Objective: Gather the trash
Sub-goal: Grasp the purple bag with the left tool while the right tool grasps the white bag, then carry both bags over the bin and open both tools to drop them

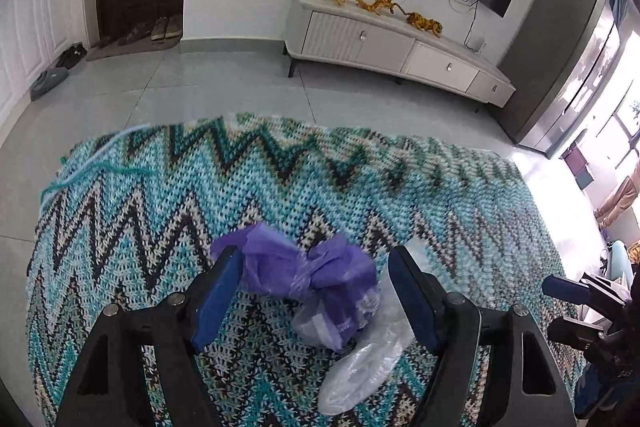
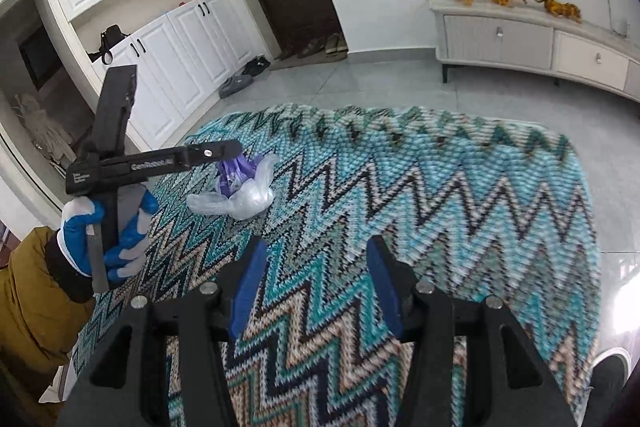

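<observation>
A: What does the trash look like?

B: A crumpled purple plastic bag [image 1: 296,271], twisted and knotted near its middle, tangled with a wrinkled clear plastic bag [image 1: 360,363]. The purple one has pale print on a fold. The clear one spills out toward the camera in the left wrist view.

A: Where is it?

B: On the teal, black and beige zigzag knitted rug [image 1: 160,211] that lies on the pale tiled floor [image 1: 224,83]. From the right wrist view the bundle [image 2: 240,187] lies toward the rug's left edge.

A: And the left gripper [image 1: 316,275]?

B: Its blue-padded jaws are spread wide, one on each side of the purple bag, with the left pad at the bag's edge. Whether it touches I cannot tell.

A: The right gripper [image 2: 316,267]?

B: Also spread apart, holding nothing, above bare rug and well apart from the bags. A hand in a blue and white glove [image 2: 108,231] grips the left tool's handle
</observation>
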Tool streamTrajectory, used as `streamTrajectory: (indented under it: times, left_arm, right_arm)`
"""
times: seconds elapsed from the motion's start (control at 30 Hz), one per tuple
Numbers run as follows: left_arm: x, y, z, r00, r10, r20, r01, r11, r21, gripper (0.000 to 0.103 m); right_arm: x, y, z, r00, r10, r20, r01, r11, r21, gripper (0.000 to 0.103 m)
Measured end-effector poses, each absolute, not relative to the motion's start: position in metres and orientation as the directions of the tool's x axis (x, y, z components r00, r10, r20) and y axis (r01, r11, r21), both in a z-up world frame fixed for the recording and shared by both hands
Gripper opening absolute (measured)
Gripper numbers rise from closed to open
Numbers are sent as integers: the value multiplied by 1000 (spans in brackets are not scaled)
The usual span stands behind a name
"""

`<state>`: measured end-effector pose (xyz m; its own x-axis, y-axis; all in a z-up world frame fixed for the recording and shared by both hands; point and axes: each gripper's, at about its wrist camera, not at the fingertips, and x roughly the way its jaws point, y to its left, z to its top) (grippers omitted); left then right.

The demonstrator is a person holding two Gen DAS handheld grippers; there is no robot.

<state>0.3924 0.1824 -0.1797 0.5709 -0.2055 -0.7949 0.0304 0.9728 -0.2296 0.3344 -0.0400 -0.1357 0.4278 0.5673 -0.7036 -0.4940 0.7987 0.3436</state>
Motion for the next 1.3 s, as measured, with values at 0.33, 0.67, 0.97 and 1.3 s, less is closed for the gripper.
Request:
streamTrajectory:
  times: [0.33, 0.67, 0.97, 1.3]
  left_arm:
    - [374, 209, -200, 576, -368, -730, 50, 907, -418, 44]
    - [343, 250, -199, 639, -394, -660, 1, 859, -512, 37]
    - [300, 267, -182, 677, -347, -650, -40, 863, -503, 37]
    - [240, 254, -129, 721, -307, -621, -1, 896, -444, 37]
  right_arm:
    - [356, 12, -161, 344, 606, -717, -555, 747, 365, 50]
    - [380, 52, -179, 286, 666, -689, -544, 705, 455, 50]
    - [386, 71, -181, 244, 685, -686, -512, 692, 509, 32]
    - [308, 24, -118, 345, 655, -673, -543, 724, 426, 30]
